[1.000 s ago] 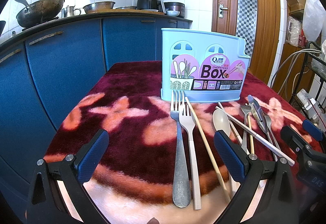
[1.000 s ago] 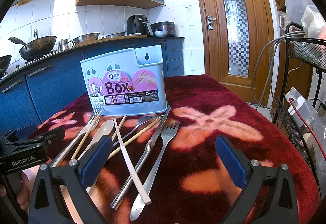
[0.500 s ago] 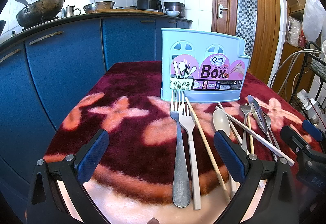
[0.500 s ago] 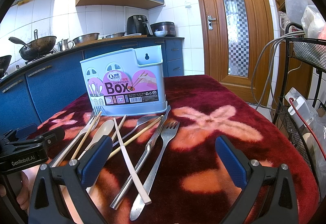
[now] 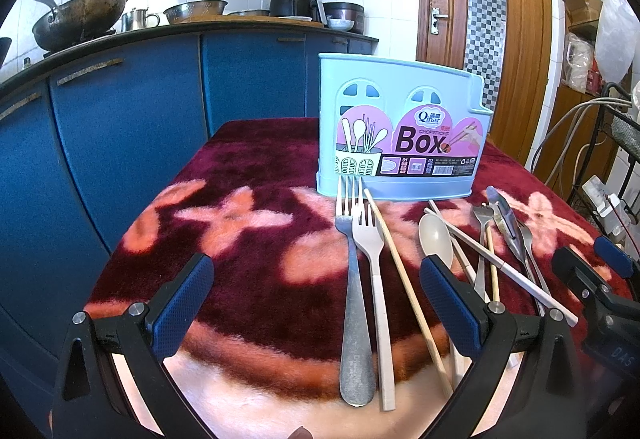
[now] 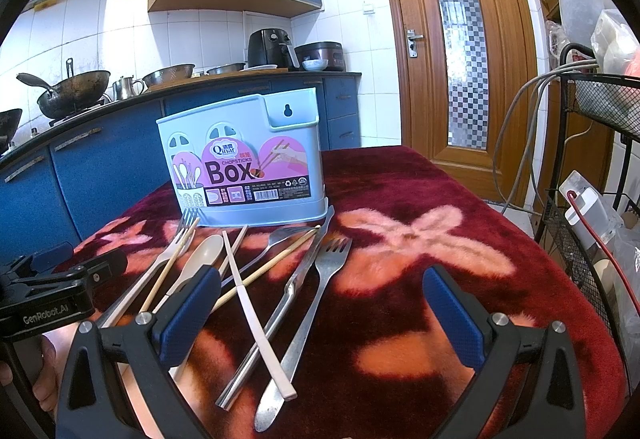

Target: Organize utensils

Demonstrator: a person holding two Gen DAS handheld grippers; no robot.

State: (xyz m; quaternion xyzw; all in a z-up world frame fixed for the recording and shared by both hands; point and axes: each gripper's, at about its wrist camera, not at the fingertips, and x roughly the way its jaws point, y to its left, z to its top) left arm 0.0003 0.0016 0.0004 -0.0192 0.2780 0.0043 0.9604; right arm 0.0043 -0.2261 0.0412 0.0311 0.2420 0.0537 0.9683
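Observation:
A light blue chopsticks box (image 5: 400, 127) (image 6: 244, 167) stands upright at the far side of the table. In front of it lie loose utensils: a steel fork (image 5: 352, 299), a beige fork (image 5: 376, 279), a wooden chopstick (image 5: 404, 279), a beige spoon (image 5: 436, 239) (image 6: 200, 255), a white chopstick (image 6: 256, 315), a steel fork (image 6: 316, 295) and a steel knife (image 6: 292, 287). My left gripper (image 5: 316, 307) hangs open over the near forks, holding nothing. My right gripper (image 6: 320, 311) is open too, low over the knife and fork handles.
A dark red floral plush cloth (image 6: 420, 239) covers the table. Blue cabinets (image 5: 120, 127) with a wok and pots run along the left. A wooden door (image 6: 460, 59) is behind, and a wire rack (image 6: 592, 199) with cables stands at the right edge.

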